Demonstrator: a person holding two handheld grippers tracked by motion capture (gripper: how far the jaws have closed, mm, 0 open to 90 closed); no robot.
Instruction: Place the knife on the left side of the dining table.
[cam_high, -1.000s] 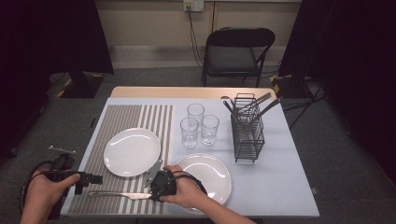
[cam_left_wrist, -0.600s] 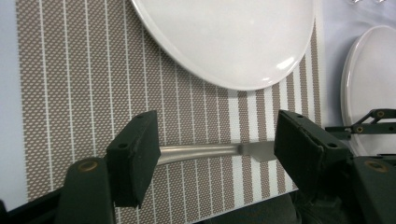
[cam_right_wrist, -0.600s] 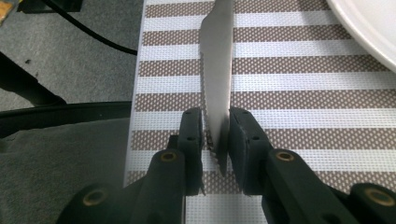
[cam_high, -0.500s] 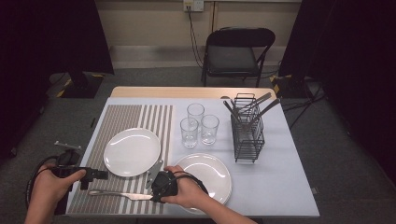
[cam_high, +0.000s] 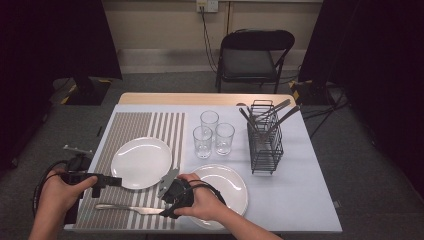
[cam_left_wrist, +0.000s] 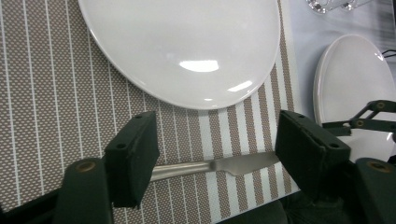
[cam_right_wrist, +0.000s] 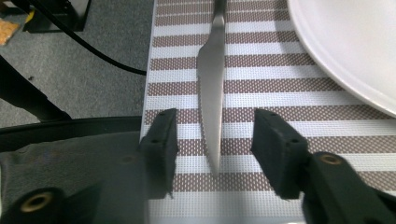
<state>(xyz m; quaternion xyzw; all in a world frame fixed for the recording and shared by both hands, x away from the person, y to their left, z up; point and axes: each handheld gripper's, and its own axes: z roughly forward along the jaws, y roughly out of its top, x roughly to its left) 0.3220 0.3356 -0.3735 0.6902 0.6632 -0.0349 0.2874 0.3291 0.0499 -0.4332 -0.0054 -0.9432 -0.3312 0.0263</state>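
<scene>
A table knife (cam_high: 130, 208) lies flat on the striped placemat (cam_high: 125, 132) near the table's front edge, blade pointing right. My right gripper (cam_high: 165, 205) sits at the blade tip. Its jaws have just been opening, and the blade (cam_right_wrist: 211, 79) lies between them with neither pad touching it. My left gripper (cam_high: 114, 181) hovers over the mat just left of the left white plate (cam_high: 141, 162), open after its jaws widened a little. Nothing is held in the left gripper (cam_left_wrist: 215, 144); the knife (cam_left_wrist: 219, 165) shows on the mat beyond its jaws.
A second white plate (cam_high: 225, 182) lies right of the mat, partly under the right hand. Three glasses (cam_high: 210, 132) stand mid-table, a black wire rack (cam_high: 265, 142) with cutlery to their right. A folding chair (cam_high: 252, 55) stands beyond the table.
The right gripper's jaws have spread apart and let go of the knife blade. The left gripper has moved right, toward the left plate. The knife lies where it was.
</scene>
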